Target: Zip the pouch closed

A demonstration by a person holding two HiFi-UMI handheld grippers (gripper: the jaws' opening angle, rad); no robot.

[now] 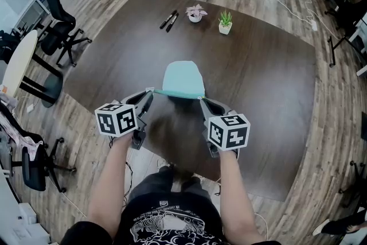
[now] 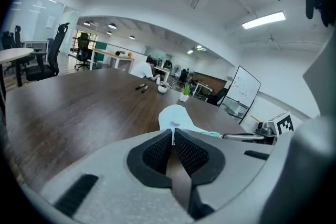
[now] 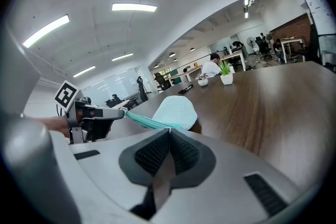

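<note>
At the near edge of the counter (image 1: pixel 258 83) stands a person in a black short-sleeved T-shirt (image 1: pixel 166 221) with white print. The left gripper (image 1: pixel 149 92) and right gripper (image 1: pixel 200 99) are grey. Each bears a white cube (image 1: pixel 116 119) of black square markers, and the fingers (image 2: pixel 157 152) have black cross-hatched pads.

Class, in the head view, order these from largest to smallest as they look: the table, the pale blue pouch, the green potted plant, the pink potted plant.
1. table
2. pouch
3. green potted plant and pink potted plant: they look about alike, so not ranked; both stand farther from the camera than the pouch.
</note>
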